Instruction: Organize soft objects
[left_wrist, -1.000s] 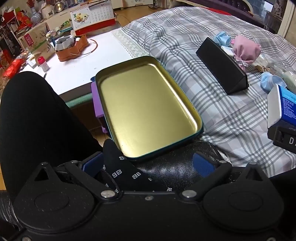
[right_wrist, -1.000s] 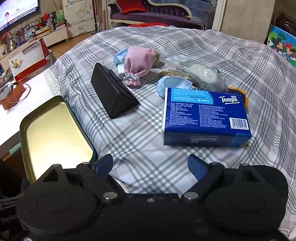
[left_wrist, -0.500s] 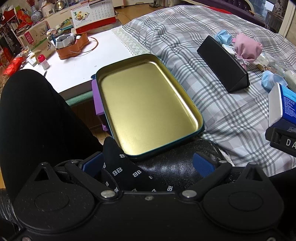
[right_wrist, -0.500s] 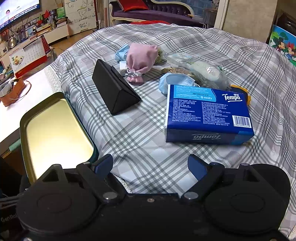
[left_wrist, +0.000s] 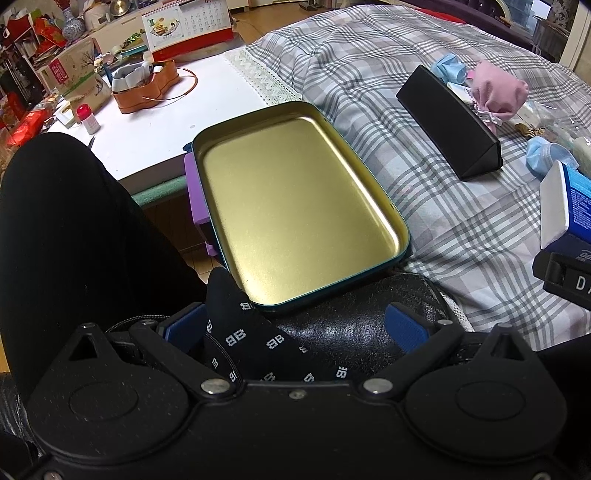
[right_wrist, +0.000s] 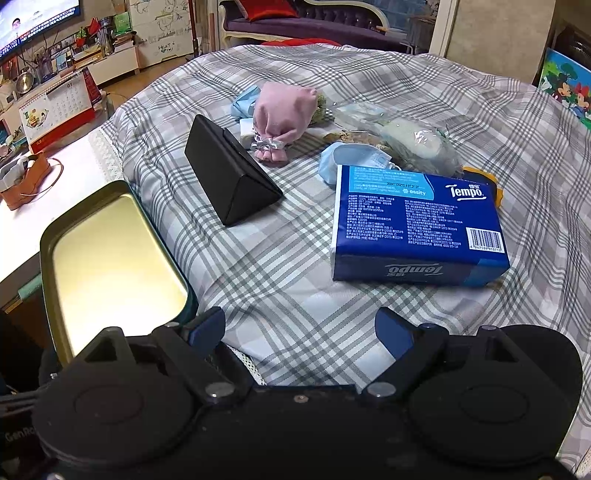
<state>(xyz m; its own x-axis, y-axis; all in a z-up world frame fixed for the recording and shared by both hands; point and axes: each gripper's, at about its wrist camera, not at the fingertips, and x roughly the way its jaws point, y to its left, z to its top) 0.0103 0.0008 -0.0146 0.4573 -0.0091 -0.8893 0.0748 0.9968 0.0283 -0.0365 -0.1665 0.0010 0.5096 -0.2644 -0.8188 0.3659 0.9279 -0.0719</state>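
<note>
**Plaid bed, tin empty, soft things far side**

Plaid bedcover spread wide, white tabletop (left_wrist: 155, 122) with calendar and clutter off to the left. Gold tin (left_wrist: 295, 206) lying empty at the bed's near left edge, long axis running away from the viewer. Left tongs (left_wrist: 295, 325) spread over a black sock (left_wrist: 240, 332), pads apart from it, nothing pinched. Right tongs (right_wrist: 301, 330) spread wide above bare plaid, holding nothing. Beyond the tin, black case (right_wrist: 231, 177) slanting across the cover. Further right and back, pink pouch (right_wrist: 284, 114), blue mask (right_wrist: 343, 162), then tissue pack (right_wrist: 417, 225), long axis crosswise, ahead and right of the right tongs. Right hand judged nearer the pack and pouch; tin sits left, so any carry would likely go leftward.
</note>
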